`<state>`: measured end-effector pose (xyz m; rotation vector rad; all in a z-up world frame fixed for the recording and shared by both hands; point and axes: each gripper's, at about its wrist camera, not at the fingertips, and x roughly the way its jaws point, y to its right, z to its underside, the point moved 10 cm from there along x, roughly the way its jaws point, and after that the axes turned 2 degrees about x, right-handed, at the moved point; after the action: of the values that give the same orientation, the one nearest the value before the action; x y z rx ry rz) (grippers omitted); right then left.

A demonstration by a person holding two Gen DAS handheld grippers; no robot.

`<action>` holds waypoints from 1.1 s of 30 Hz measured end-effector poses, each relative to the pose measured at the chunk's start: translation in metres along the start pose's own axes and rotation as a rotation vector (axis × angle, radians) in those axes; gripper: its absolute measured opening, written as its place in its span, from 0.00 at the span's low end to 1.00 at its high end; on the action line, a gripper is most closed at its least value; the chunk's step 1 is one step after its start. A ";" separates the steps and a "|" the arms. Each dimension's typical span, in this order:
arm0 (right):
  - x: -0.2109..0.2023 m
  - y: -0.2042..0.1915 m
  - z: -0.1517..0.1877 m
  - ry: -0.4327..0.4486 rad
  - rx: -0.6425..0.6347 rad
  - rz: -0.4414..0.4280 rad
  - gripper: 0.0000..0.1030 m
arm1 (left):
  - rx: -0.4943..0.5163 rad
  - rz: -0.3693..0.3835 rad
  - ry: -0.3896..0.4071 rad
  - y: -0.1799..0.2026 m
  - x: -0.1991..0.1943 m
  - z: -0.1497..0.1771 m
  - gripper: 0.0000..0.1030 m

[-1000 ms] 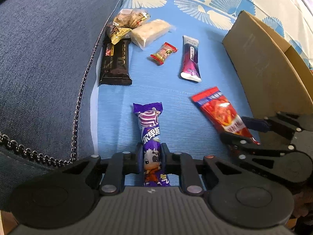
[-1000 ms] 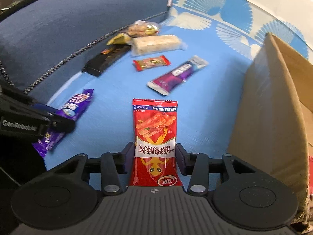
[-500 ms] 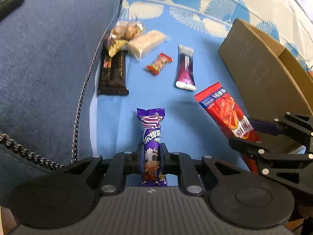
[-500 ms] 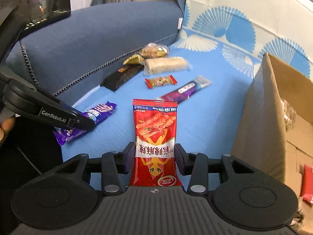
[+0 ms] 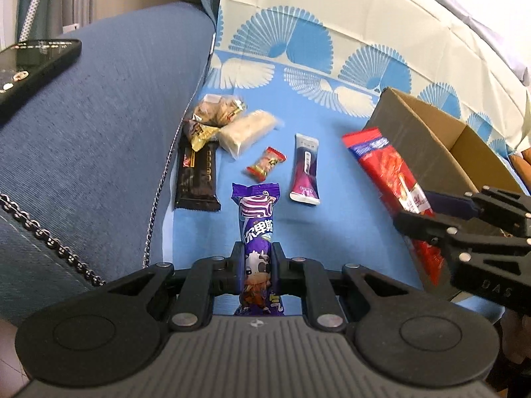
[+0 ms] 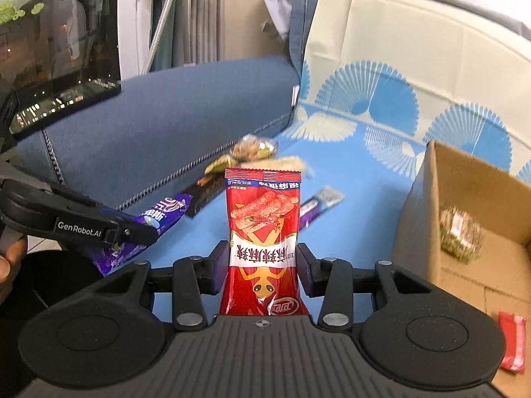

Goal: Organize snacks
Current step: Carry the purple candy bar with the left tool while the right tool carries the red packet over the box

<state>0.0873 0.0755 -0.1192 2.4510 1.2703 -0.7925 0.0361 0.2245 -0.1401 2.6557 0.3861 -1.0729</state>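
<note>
The left gripper [image 5: 258, 258] has its jaws nearly closed, pinching a slim purple milk-candy wrapper with a cartoon cow [image 5: 258, 232] that points toward twelve o'clock, clear of the blue fan-patterned sofa cover [image 5: 335, 172]. Only this left wrist view shows the loose snacks plainly: at eleven o'clock a long black chocolate bar [image 5: 198, 179] beside the dark blue chain-trimmed cushion [image 5: 99, 126], a clear bag of brown biscuits [image 5: 217, 111], a pale rice bar in clear film [image 5: 247, 131]; near twelve a small red twisted sweet [image 5: 266, 164] and a maroon-and-white sachet [image 5: 306, 169]. A black phone [image 5: 33, 63] lies at ten o'clock, cut by the frame.

The right gripper [image 6: 264, 265], jaws about a third apart, clamps a tall red spicy-strip packet [image 6: 264, 232] by its sides, upright at twelve o'clock. The packet hides the sweet and part of the rice bar. Only this view looks into the open brown cardboard box [image 6: 428, 205] at three o'clock, where a blurred clear-wrapped brown snack [image 6: 459, 232] and a red packet [image 6: 512, 338] at four o'clock lie. Bare blue cover lies open between the packet and the box wall. A hand [image 6: 10, 258] shows at nine o'clock, cropped.
</note>
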 end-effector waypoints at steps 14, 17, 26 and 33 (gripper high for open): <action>-0.030 0.011 -0.040 0.155 0.010 0.011 0.43 | -0.026 -0.026 0.014 0.018 -0.021 -0.020 0.16; -0.037 0.020 -0.049 0.183 0.041 0.022 0.43 | -0.022 -0.016 0.030 0.031 -0.024 -0.033 0.16; -0.054 0.063 -0.067 0.243 0.165 0.092 0.43 | 0.013 0.048 0.089 0.088 -0.027 -0.078 0.16; -0.074 0.116 -0.068 0.288 0.277 0.186 0.43 | 0.049 0.102 0.114 0.141 -0.020 -0.102 0.16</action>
<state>0.1714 -0.0093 -0.0221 2.9425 1.0565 -0.6177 0.1343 0.1234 -0.0359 2.7548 0.2458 -0.9146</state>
